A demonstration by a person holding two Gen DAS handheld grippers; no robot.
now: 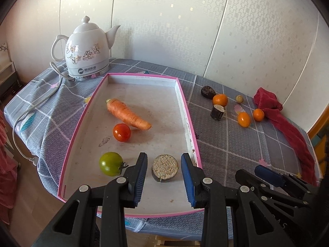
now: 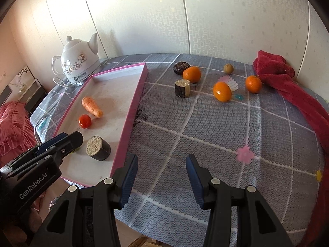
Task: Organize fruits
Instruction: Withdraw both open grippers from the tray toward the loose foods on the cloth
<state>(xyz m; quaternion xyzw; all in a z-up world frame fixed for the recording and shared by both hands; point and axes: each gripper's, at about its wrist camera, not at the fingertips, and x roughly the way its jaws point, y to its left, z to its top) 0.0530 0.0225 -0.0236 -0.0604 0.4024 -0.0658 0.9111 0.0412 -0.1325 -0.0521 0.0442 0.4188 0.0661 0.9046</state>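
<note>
Left gripper (image 1: 164, 165) spread, straddling dark cylindrical eggplant chunk (image 1: 165, 168) without contact. Right gripper (image 2: 162, 164) spread, empty, over cloth. Pink-rimmed tray (image 1: 186, 107) holds carrot (image 1: 128, 114), red tomato (image 1: 121, 132), green tomato (image 1: 111, 163).

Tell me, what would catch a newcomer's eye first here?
Probably the pink-rimmed tray on the grey checked tablecloth, holding a carrot, a red tomato and a green tomato. Behind it stands a white flowered kettle; to its right lie oranges beside a red towel.

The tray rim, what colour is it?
Pink, around a white inside; the tray rim shows best in the left wrist view.
</note>
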